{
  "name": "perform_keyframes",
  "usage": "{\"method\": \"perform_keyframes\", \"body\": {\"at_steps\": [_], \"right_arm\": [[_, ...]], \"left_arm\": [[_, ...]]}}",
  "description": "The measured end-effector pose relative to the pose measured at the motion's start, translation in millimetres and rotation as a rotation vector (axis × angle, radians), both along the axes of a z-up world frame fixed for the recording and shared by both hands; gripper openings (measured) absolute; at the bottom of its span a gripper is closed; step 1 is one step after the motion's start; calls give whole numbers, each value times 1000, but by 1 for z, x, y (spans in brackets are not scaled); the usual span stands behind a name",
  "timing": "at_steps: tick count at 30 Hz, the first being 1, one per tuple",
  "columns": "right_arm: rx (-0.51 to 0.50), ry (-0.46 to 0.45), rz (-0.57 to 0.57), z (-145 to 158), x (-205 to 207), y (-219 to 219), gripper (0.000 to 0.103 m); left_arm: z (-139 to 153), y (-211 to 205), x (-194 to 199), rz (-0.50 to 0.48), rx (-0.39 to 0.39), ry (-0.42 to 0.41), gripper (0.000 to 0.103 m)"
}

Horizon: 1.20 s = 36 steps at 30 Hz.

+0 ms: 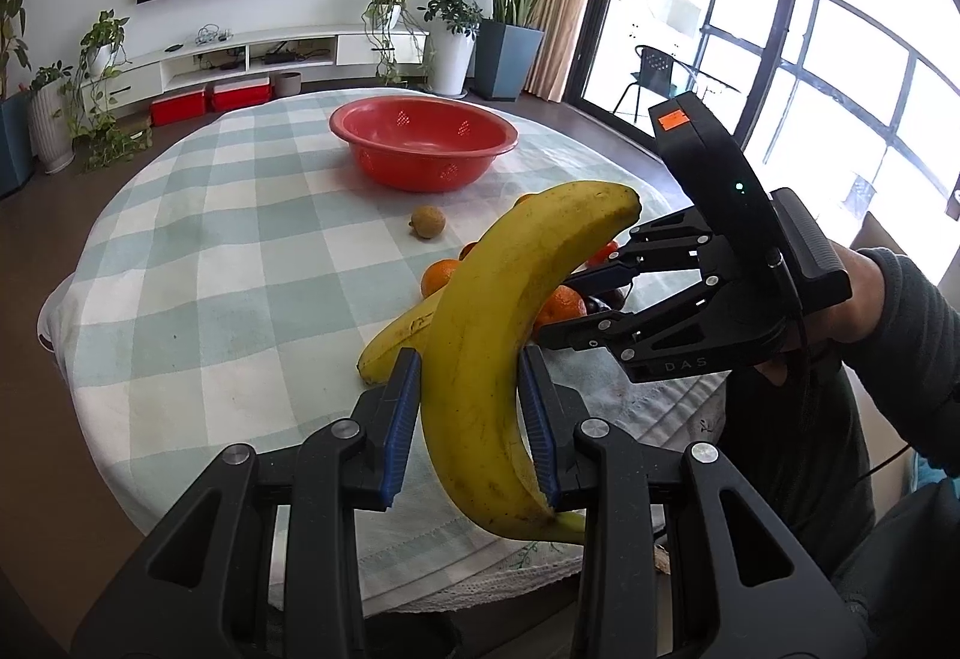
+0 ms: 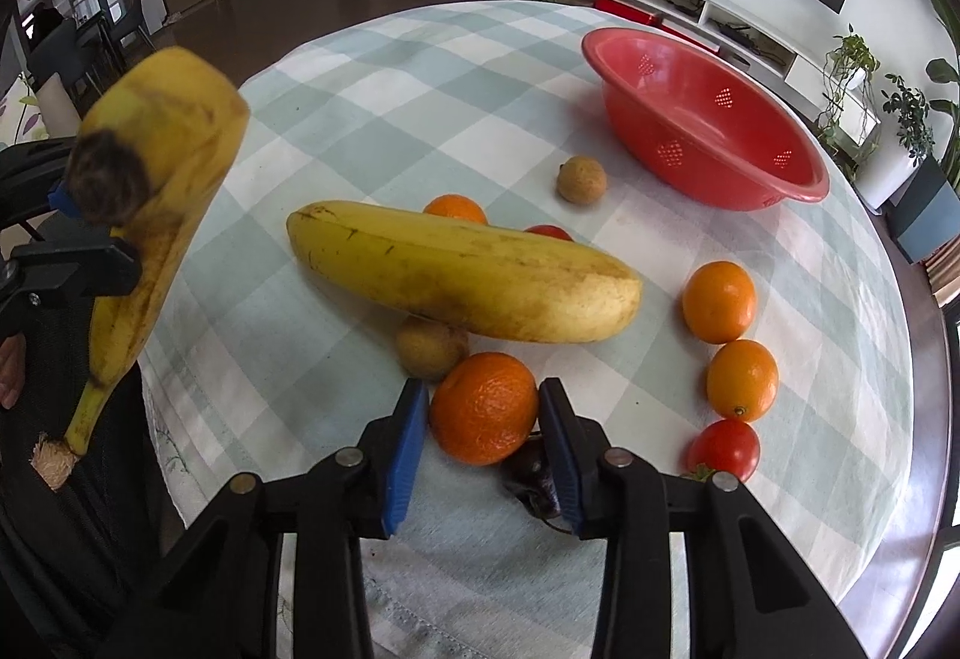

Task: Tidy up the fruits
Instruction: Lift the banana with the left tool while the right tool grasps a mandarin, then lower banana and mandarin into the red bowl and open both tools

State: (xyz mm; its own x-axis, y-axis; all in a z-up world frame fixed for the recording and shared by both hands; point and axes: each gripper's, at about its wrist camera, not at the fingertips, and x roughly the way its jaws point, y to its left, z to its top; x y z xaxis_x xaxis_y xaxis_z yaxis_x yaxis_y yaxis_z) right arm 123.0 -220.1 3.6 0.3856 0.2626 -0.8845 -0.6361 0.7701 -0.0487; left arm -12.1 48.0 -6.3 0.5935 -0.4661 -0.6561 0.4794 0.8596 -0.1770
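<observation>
My left gripper [image 1: 471, 413] is shut on a yellow banana [image 1: 510, 323] and holds it above the table's near edge; the same banana shows in the right wrist view [image 2: 144, 191] at the left. My right gripper [image 2: 486, 434] has its blue pads on both sides of an orange mandarin [image 2: 483, 407] on the cloth; it also shows in the left wrist view [image 1: 564, 311]. A second banana [image 2: 462, 272] lies on the table. The empty red colander bowl [image 2: 708, 125] stands at the far side, also in the left wrist view [image 1: 423, 143].
Around the right gripper lie two more oranges [image 2: 719, 300], a red tomato [image 2: 723, 449], a dark fruit [image 2: 534, 479], two small brown fruits [image 2: 580, 180] and another mandarin [image 2: 455, 207]. The round table [image 1: 210, 269] has a checked cloth. Plants and a TV stand lie beyond.
</observation>
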Motion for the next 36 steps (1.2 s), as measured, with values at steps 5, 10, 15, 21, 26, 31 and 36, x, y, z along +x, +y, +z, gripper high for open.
{"method": "perform_keyframes", "body": {"at_steps": [5,10,15,21,26,31,36], "right_arm": [[48,5,-21,4,0,-6,39],[115,5,-37,16,-1,-11,39],[186,14,-54,26,-4,-20,39],[230,14,-81,34,-1,-33,39],[316,-15,-124,52,6,-54,39],[377,-87,-230,74,37,-85,39],[458,-132,-321,91,85,-106,39]], "left_arm": [[-1,0,1,0,-2,1,31],[-3,0,3,8,-20,7,31],[1,1,9,20,-29,9,31],[8,-1,22,25,-30,8,31],[19,-4,38,17,-18,-5,31],[39,-2,71,21,-19,-25,31],[66,-8,119,25,6,-51,31]]}}
